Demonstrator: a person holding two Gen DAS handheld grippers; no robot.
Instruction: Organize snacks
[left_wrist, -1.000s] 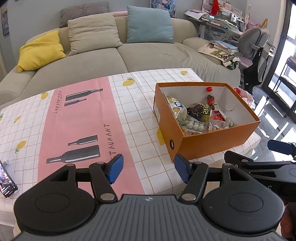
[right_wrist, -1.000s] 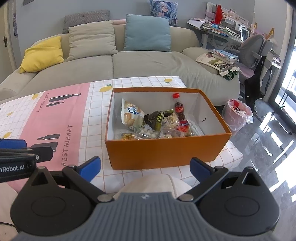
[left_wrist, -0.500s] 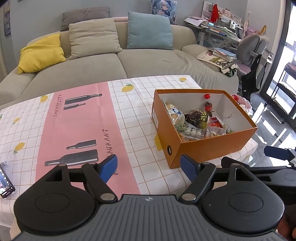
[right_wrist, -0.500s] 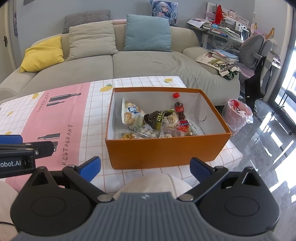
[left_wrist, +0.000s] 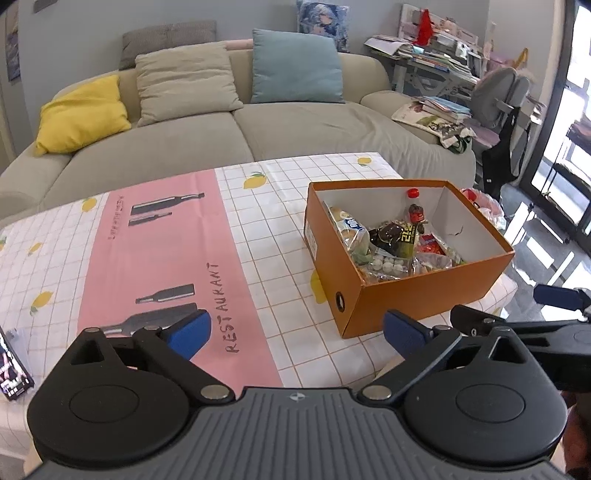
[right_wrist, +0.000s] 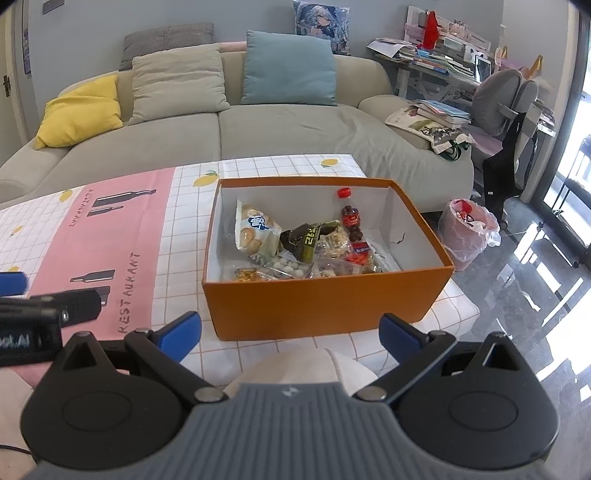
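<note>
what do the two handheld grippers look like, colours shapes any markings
Both match: the left gripper and right gripper each have a ribbed grey body with a small round emblem, two black rounded discs, black link arms with silver pivot pins, and blue pads. White lettering ending "ot.AI" shows on the left gripper's side in the right view.
</note>
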